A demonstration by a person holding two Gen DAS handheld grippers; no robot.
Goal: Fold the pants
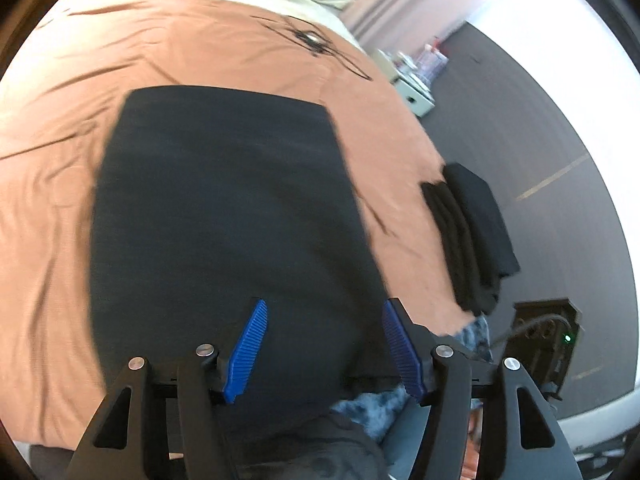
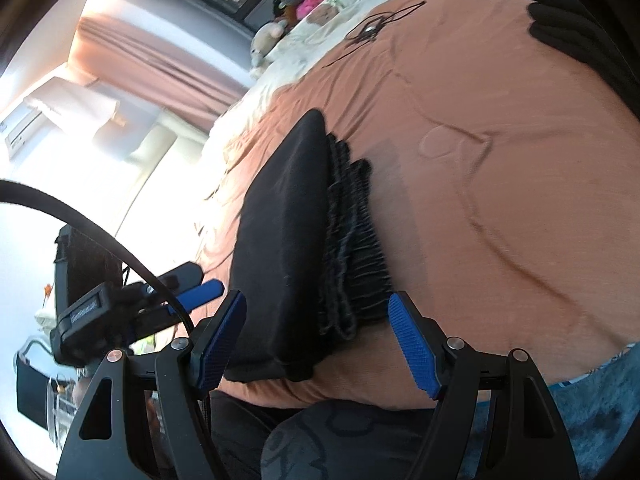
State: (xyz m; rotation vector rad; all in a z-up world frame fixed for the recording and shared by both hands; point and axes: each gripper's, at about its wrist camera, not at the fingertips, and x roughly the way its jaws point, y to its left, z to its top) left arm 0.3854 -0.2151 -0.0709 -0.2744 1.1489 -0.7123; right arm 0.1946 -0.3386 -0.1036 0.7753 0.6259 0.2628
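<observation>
On the bed's orange sheet [image 1: 48, 200] the folded black pants [image 1: 224, 216] lie flat. The left tool [image 1: 322, 350] hangs spread over their near edge, pinching nothing. The right tool [image 2: 316, 334], also spread and empty, faces the gathered waistband [image 2: 356, 240]. Right of that sits a stack of folded dark clothes [image 1: 472, 232]. A careless brush could undo the fold.

One orange bedspread [image 1: 60, 208] — one folded black pants [image 1: 224, 216], one stack of dark clothes [image 1: 468, 232], two tongs.
</observation>
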